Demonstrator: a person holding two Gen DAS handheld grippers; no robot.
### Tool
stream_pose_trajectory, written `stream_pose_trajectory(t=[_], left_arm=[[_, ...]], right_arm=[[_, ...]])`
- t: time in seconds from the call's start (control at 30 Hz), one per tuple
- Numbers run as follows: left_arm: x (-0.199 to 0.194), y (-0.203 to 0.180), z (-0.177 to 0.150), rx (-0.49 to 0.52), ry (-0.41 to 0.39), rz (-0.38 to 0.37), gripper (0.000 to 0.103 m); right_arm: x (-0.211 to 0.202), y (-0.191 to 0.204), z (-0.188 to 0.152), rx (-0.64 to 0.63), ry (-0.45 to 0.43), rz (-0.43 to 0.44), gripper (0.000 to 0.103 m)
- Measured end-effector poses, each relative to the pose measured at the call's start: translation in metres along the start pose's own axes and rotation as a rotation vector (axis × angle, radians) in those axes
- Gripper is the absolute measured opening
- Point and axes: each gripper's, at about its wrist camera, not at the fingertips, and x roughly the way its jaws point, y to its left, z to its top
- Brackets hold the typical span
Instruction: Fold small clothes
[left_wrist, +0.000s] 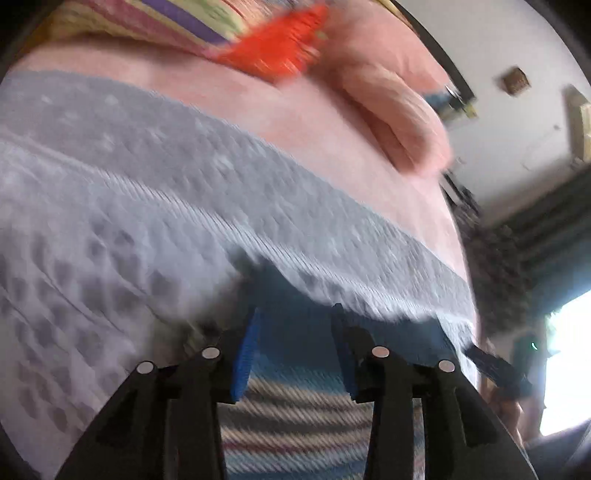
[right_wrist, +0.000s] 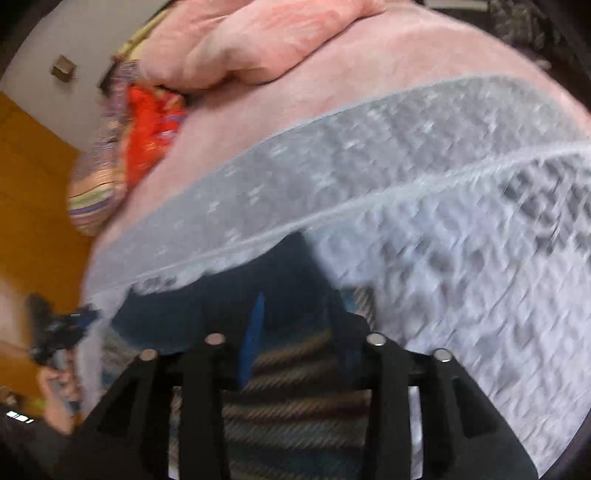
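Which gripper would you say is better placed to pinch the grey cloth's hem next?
Probably left: the left gripper, open, has its fingertips right at the grey cloth hem. The right gripper, also open, has that hem farther ahead. Blur limits certainty.

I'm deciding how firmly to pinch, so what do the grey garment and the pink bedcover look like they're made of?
The grey garment looks like a soft, matte knit or waffle-textured cloth: a raised dimpled pattern and a ribbed hem show, though blur hides detail. The pink bedcover looks like smooth, matte woven fabric, probably cotton, bunching into soft rounded folds.
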Motion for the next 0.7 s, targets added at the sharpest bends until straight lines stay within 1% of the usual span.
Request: stream_pose_trajectory(t=[0.03, 0.07, 0.1, 0.13, 0.17, 0.2, 0.27, 0.33, 0.4, 0.43, 0.47, 0.5, 0.53, 0.57, 0.6, 0.63, 0.67, 0.7], left_arm=[[0.007, -0.001, -0.006, 0.015, 0.032, 0.005, 0.039], [0.018, 0.004, -0.013, 0.021, 0.070, 0.044, 0.039], [0.025, 0.010, -0.016, 0.015, 0.085, 0.086, 0.037], [0.031, 0.019, -0.019, -0.003, 0.090, 0.110, 0.028], [0.033, 0.024, -0.020, -0.011, 0.087, 0.123, 0.026], [0.034, 0.026, -0.020, -0.014, 0.083, 0.132, 0.023], [0.031, 0.024, -0.018, -0.011, 0.087, 0.140, 0.023], [0.015, 0.019, -0.016, 0.003, 0.063, 0.126, 0.026], [-0.013, 0.011, -0.022, 0.019, 0.035, 0.014, 0.026], [-0.024, 0.007, -0.030, 0.040, 0.037, -0.029, 0.026], [-0.030, 0.007, -0.039, 0.058, 0.048, -0.043, 0.026], [-0.030, 0.011, -0.048, 0.071, 0.071, -0.040, 0.026], [-0.028, 0.016, -0.056, 0.076, 0.093, -0.020, 0.026], [-0.020, 0.027, -0.064, 0.083, 0.122, 0.034, 0.026], [-0.014, 0.037, -0.069, 0.073, 0.139, 0.079, 0.024], [-0.010, 0.051, -0.072, 0.047, 0.143, 0.094, 0.013], [-0.009, 0.060, -0.073, 0.032, 0.135, 0.096, 0.011], [-0.011, 0.060, -0.074, 0.029, 0.128, 0.096, 0.011]], right_arm=[[0.002, -0.001, -0.006, -0.001, 0.020, 0.016, 0.027], [0.008, -0.002, -0.012, -0.002, 0.044, 0.015, 0.026], [0.017, -0.008, -0.016, 0.001, 0.076, -0.015, 0.024], [0.024, -0.015, -0.019, 0.012, 0.093, -0.034, 0.016], [0.030, -0.023, -0.020, 0.023, 0.105, -0.052, 0.009], [0.033, -0.030, -0.020, 0.027, 0.104, -0.062, 0.005], [0.030, -0.036, -0.017, 0.061, 0.103, -0.031, 0.005], [0.017, -0.030, -0.016, 0.051, 0.092, -0.008, 0.013], [-0.001, -0.024, -0.025, 0.039, 0.088, 0.080, 0.013], [-0.011, -0.020, -0.035, 0.019, 0.086, 0.098, 0.013], [-0.016, -0.020, -0.042, 0.008, 0.086, 0.104, 0.013], [-0.019, -0.024, -0.055, 0.012, 0.087, 0.106, 0.013], [-0.020, -0.028, -0.063, 0.017, 0.090, 0.089, 0.013], [-0.017, -0.033, -0.068, 0.018, 0.099, 0.063, 0.011], [-0.011, -0.042, -0.073, 0.027, 0.109, 0.030, 0.001], [-0.007, -0.048, -0.075, 0.037, 0.112, 0.017, 0.000], [-0.002, -0.054, -0.075, 0.051, 0.115, 0.016, 0.000], [-0.003, -0.057, -0.076, 0.084, 0.119, 0.026, 0.000]])
